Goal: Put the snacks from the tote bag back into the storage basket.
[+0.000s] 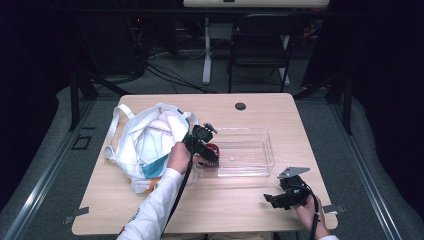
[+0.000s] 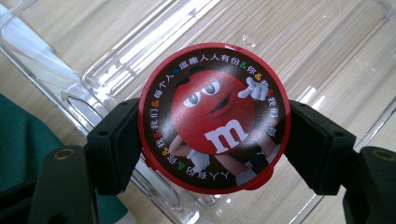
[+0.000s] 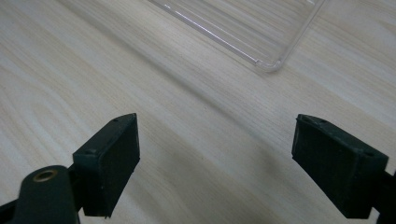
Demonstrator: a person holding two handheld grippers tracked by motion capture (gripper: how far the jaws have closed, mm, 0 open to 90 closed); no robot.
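- Left tool [image 2: 212, 140] clamps a round red M&M's tin [image 2: 215, 116], held over the clear plastic tray [image 1: 250, 150].
- Right tool [image 3: 217, 163] rests low over the surface [image 1: 230, 205], jaws spread wide.

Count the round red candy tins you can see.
1. The round red candy tin sits clamped between the left gripper fingers, over the clear plastic tray. More may be hidden inside the white bag.

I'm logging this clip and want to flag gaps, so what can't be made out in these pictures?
- What is inside the white bag: high view, its own folds cover it.
- Whether the round red tin touches the clear tray or hangs above it: left gripper view looks straight down.
- The tin's sides: left gripper pads cover them.
- The right gripper bodies: cut by the frame edge.
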